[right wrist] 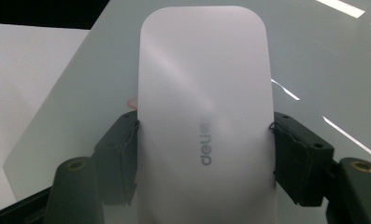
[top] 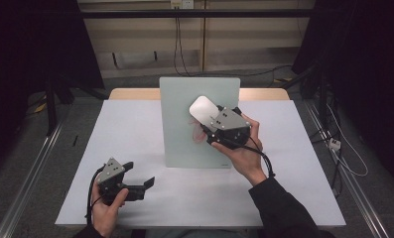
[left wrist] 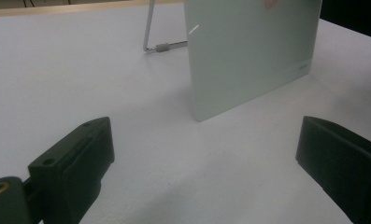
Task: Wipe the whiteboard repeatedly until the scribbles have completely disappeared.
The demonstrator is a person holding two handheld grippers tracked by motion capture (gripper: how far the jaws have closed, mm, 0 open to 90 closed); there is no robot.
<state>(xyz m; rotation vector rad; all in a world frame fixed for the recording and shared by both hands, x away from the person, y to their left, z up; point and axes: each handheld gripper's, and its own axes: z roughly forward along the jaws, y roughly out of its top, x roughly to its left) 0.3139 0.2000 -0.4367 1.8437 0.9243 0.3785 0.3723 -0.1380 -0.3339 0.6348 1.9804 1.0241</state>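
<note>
left gripper (left wrist: 206, 163): black fingers (left wrist: 75, 163) spread wide apart, nothing between them, low over the worktop | worktop (left wrist: 80, 79): white, bare in front | glass board (left wrist: 248, 51): pale green, upright, far right, bottom edge on worktop | metal stand leg (left wrist: 150, 32): behind board at left, foot touching worktop

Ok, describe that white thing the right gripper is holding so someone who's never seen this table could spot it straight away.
Start at the pale green glass board standing upright in the middle of the white table. In front of its upper right part, the right gripper clamps a flat white eraser by its two long sides. It is the one rounded oblong there, with grey "deli" lettering on its face.
</note>
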